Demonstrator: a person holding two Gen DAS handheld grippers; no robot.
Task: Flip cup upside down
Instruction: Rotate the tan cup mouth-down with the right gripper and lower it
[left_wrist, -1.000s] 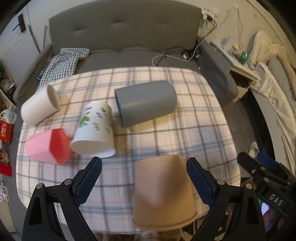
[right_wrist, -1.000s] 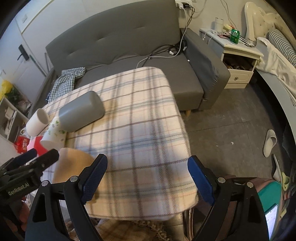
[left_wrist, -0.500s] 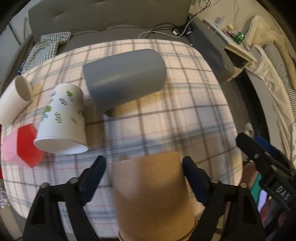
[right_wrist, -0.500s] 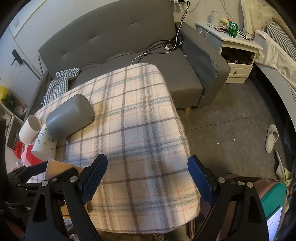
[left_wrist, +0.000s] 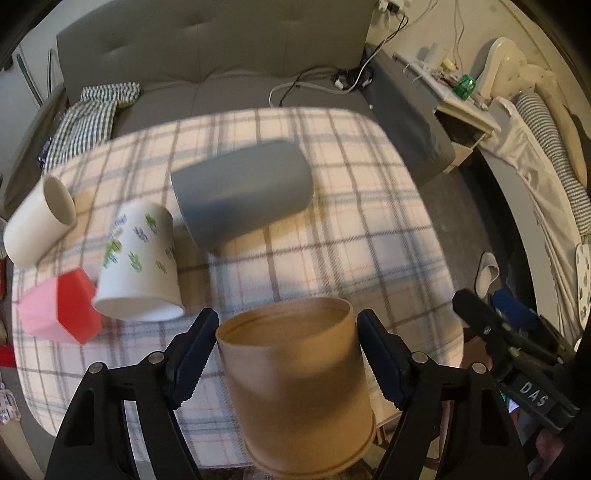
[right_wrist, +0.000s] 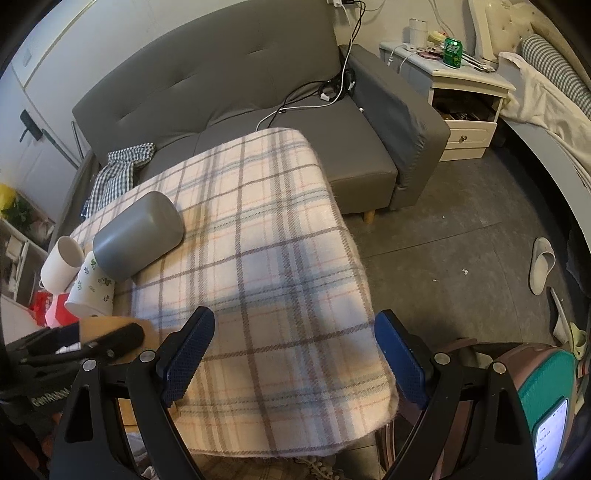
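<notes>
A tan paper cup (left_wrist: 295, 387) sits between the blue pads of my left gripper (left_wrist: 286, 360), which is shut on it. The cup's recessed base faces away from the camera and its wide rim is toward me, at the table's near edge. In the right wrist view the cup (right_wrist: 107, 328) shows partly behind the left gripper at the lower left. My right gripper (right_wrist: 293, 354) is open and empty over the near right part of the plaid tablecloth (right_wrist: 258, 266).
A grey cup (left_wrist: 243, 195) lies on its side mid-table. A white leaf-print cup (left_wrist: 138, 264), a white cup (left_wrist: 38, 221) and a pink-red hexagonal cup (left_wrist: 61, 312) lie at the left. A grey sofa (right_wrist: 229, 103) stands behind the table; a nightstand (right_wrist: 465, 110) stands at the right.
My left gripper has closed in on the tan cup and gripped it, and the cup's far end now tilts up. The right gripper has barely moved.
</notes>
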